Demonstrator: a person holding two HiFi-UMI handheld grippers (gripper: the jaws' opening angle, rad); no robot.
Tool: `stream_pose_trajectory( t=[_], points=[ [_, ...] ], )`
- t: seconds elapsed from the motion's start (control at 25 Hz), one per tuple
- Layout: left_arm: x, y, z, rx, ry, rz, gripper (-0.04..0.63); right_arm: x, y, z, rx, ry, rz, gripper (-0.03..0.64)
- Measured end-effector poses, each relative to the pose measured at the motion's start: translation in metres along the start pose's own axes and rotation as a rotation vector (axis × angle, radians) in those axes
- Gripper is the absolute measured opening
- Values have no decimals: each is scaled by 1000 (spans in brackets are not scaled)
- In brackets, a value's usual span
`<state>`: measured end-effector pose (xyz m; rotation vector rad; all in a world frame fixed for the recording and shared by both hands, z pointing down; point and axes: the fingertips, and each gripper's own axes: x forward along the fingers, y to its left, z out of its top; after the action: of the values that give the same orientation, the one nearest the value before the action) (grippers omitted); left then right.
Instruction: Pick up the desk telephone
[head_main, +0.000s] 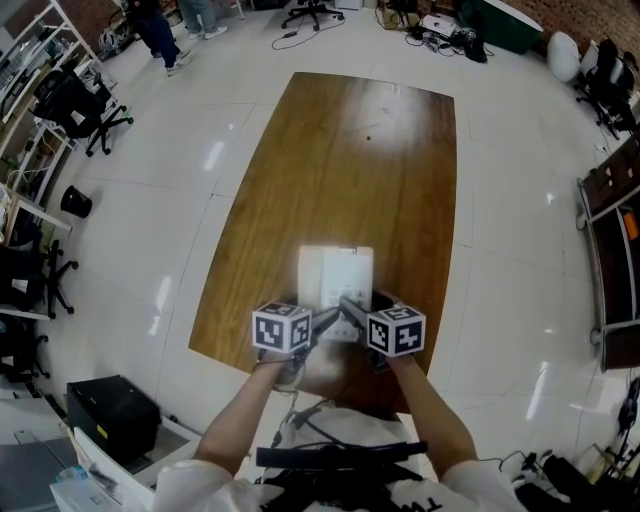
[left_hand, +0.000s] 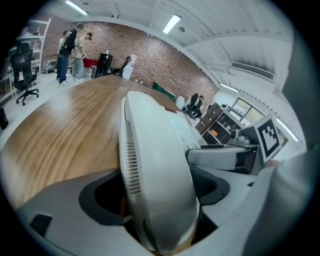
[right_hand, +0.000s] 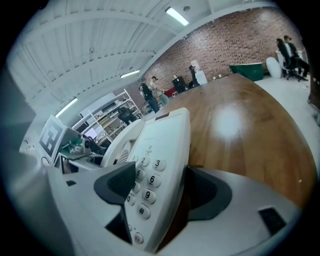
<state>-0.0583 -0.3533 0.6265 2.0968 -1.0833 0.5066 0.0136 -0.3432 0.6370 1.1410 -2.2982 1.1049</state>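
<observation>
Wooden table (head_main: 340, 150) runs up the middle of the head view, pale floor (head_main: 500, 300) all round. White phone (head_main: 336, 275) sits at the table's lower end, just above both grippers, which meet at its near edge. I cannot tell whether that edge is off the wood. Left gripper (head_main: 322, 322), marker cube (head_main: 280, 328) lower left of the phone. Its own view has the jaws wide apart and closed on the phone's handset (left_hand: 150, 145) side. The handset fills the gap, with a dark pad (left_hand: 212, 185) against it at the right. Right gripper (head_main: 352, 310) comes in from the lower right. In its own view the jaws are also spread wide and clamped across the phone's thickness. One pad (right_hand: 117, 185) is on the keypad (right_hand: 147, 175) face and the other is under the body at the right. Each gripper shows in the other's view, at the frame edge beside the phone. Office chairs (head_main: 75, 105) upper left. People (head_main: 155, 30) stand at the top left, well away from the table.
</observation>
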Motion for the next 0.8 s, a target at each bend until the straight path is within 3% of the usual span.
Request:
stream_pose_trajectory(
  t=[0.4,0.8],
  points=[
    [-14,-8,9,31,-94,46,388,-13,8,11,-72,-96,-20,318],
    [-49,-37,41,85,-216,13,388,-55,37,45,-198,-234,-52,318]
  ],
)
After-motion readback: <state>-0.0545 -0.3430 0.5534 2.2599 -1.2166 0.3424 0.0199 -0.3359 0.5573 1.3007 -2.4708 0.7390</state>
